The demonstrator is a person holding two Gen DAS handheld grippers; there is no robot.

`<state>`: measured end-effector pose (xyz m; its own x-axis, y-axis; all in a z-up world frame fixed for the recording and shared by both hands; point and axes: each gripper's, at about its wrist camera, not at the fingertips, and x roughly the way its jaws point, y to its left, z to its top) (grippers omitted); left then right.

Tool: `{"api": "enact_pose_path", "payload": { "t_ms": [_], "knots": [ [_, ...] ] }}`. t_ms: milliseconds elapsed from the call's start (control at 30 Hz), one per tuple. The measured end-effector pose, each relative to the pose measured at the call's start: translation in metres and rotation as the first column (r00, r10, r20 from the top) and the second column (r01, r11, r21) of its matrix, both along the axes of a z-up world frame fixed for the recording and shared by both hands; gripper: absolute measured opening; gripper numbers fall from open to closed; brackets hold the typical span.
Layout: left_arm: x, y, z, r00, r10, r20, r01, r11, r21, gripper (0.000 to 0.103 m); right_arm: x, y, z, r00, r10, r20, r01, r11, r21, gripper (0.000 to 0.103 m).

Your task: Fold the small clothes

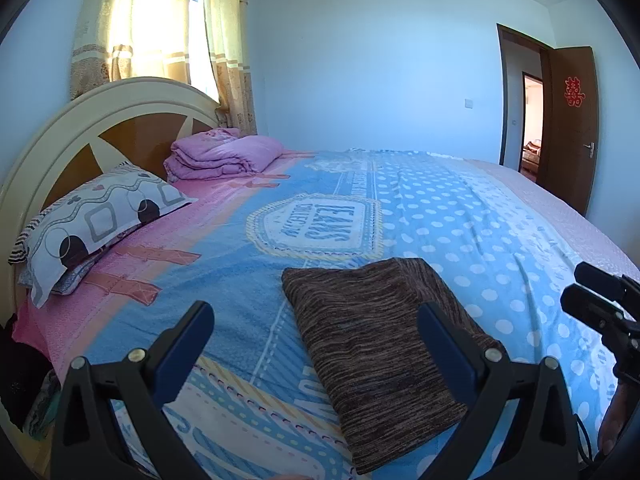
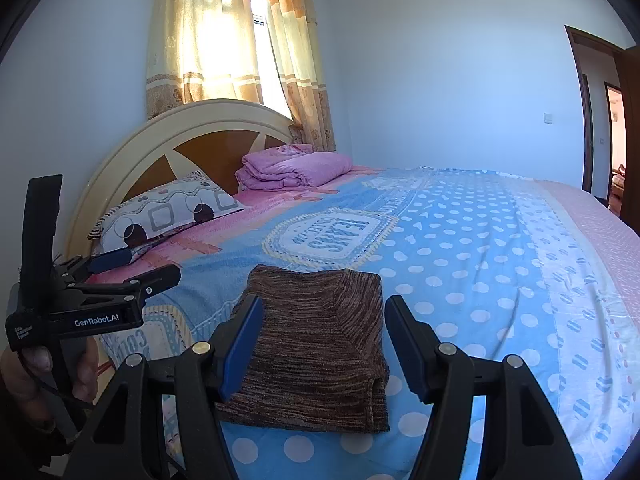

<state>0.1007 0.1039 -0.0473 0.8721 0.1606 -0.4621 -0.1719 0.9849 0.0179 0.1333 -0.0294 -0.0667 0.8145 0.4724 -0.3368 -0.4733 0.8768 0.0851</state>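
A small brown knit garment [image 1: 376, 344] lies folded into a flat rectangle on the blue patterned bed sheet [image 1: 460, 216]. It also shows in the right wrist view [image 2: 316, 344]. My left gripper [image 1: 316, 312] is open and empty, held above the garment's near left side. My right gripper [image 2: 324, 312] is open and empty, held just above the garment's near edge. The left gripper also shows at the left of the right wrist view [image 2: 136, 268]. The right gripper's body shows at the right edge of the left wrist view [image 1: 600, 300].
A patterned pillow [image 1: 100, 220] and a folded pink quilt [image 1: 224, 156] lie by the headboard [image 1: 52, 152]. A curtained window [image 1: 160, 28] is behind it. An open brown door [image 1: 568, 128] stands at the far right.
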Motion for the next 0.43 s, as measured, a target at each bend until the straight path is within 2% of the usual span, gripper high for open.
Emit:
{"api": "enact_pose_path", "payload": {
  "t_ms": [433],
  "knots": [
    [0.003,0.014,-0.005,0.999,0.051,-0.009,-0.051,0.999,-0.002,0.103,-0.001,0.004,-0.001,1.000,0.016,-0.007,-0.016,1.000,-0.012,0.064]
  ]
}}
